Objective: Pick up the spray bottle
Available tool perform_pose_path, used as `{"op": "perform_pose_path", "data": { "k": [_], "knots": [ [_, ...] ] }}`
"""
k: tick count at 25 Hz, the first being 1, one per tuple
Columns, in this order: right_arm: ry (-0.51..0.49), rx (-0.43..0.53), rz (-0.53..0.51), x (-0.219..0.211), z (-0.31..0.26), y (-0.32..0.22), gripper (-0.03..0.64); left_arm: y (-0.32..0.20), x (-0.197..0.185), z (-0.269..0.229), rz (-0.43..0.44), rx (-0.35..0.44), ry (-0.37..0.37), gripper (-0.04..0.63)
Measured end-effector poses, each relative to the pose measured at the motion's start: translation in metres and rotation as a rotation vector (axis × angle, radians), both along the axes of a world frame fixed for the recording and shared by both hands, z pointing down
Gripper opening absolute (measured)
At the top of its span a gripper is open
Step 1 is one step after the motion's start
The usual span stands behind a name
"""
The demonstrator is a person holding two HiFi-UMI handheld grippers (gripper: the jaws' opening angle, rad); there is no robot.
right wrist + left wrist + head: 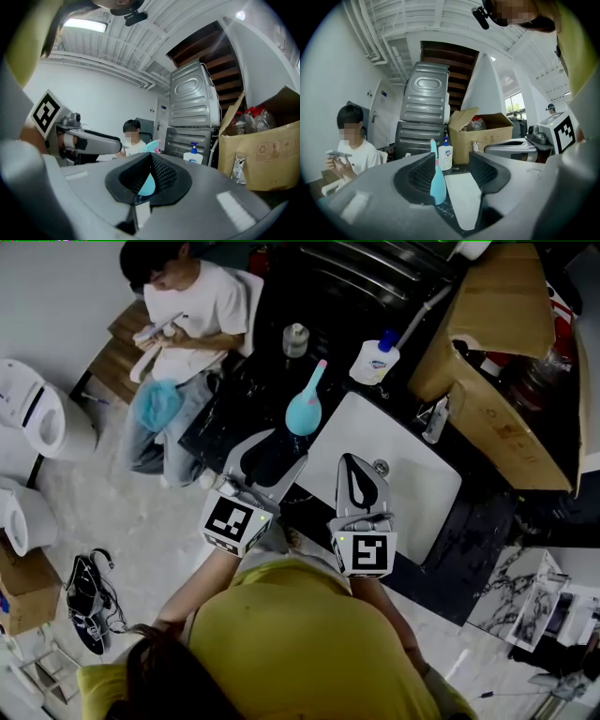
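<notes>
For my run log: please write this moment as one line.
left gripper: open, spray bottle ahead, not gripped | right gripper: shut, empty | spray bottle: upright on counter, not yet picked up

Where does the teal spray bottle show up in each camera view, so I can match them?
Head view: teal spray bottle upper centre, on the dark counter left of the white sink.
Left gripper view: bottle low centre.
Right gripper view: bottle centre, partly visible.
Shared landmark: white pump bottle.
</notes>
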State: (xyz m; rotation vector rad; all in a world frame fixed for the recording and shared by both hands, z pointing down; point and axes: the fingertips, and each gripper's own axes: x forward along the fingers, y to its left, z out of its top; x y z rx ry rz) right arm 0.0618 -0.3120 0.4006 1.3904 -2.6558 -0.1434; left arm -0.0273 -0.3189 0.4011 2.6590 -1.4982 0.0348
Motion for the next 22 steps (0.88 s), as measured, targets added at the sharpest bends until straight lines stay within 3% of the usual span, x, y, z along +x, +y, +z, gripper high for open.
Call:
{"op": "perform_pose_path", "data": {
  "k": [10, 22],
  "knots": [
    [0.003, -0.025, 0.047, -0.008, 0.007, -0.032, 0.002, -0.042, 0.004, 0.027, 0.080, -0.091, -0.045, 0.252],
    [-0.005, -0.070, 0.095, -0.011, 0.029, -0.051, 0.002, -0.083, 0.002, 0.095, 0.117, -0.195, -0.142, 0.352]
  ]
}}
